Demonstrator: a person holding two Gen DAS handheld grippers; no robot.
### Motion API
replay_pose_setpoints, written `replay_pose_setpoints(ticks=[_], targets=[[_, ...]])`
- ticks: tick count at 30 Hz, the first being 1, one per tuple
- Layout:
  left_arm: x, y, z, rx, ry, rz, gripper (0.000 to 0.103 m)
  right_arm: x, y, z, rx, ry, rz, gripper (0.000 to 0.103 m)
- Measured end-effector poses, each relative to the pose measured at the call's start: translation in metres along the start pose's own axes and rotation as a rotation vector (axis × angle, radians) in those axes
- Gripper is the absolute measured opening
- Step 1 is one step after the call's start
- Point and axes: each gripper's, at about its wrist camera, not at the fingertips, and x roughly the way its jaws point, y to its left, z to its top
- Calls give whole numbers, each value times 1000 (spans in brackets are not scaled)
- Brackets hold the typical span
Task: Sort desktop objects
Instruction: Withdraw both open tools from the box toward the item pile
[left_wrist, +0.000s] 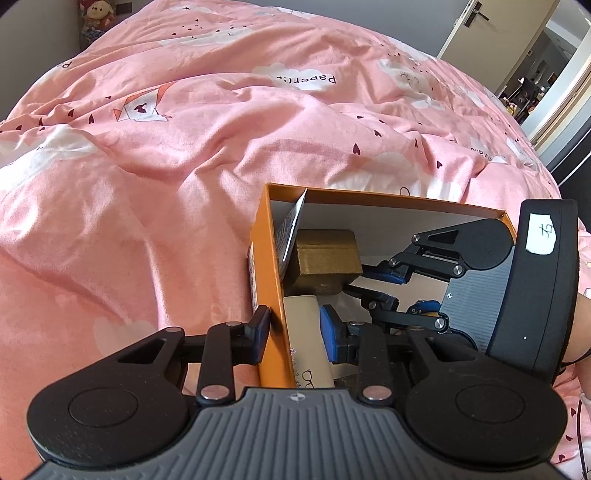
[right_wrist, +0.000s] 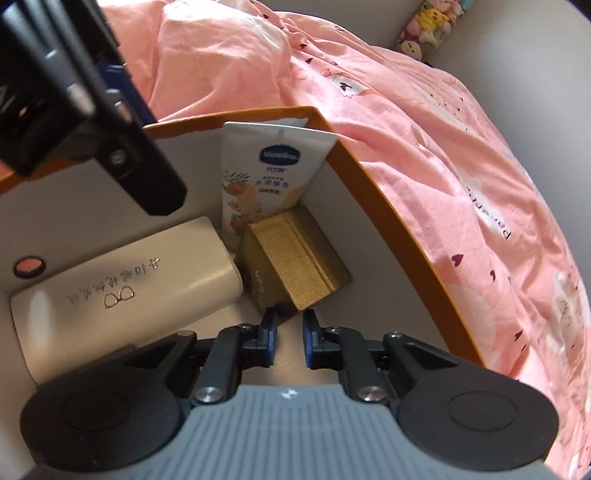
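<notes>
On the bed (left_wrist: 184, 155), my left hand-held gripper (left_wrist: 295, 332) clamps the wall of the orange box (left_wrist: 264, 258). Inside lie a gold box (right_wrist: 295, 258), a cream case (right_wrist: 122, 291) and a tube (right_wrist: 266, 177) — packing looks nearly done. My right hand-held gripper (right_wrist: 290, 341) hovers closed and empty just before the gold box; next it should withdraw without nudging anything — the walls crowd it.

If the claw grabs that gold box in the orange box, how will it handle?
The gold box looks rigid, with flat sides, so it probably grips firmly. Its textured surface likely resists slipping. It lies tilted against the tube and the case, so pushing may make it settle flat.
</notes>
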Motion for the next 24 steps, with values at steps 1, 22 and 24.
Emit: replay_pose_setpoints(ticks=[1, 22, 24], targets=[[0, 0, 0, 0, -1, 1, 34, -1, -4, -1, 34, 3, 42, 16], [-41, -23, -16, 58, -84, 75, 34, -60, -4, -13, 176, -39, 17, 21], [-51, -30, -22, 75, -104, 83, 34, -79, 0, -17, 188, -72, -10, 24]])
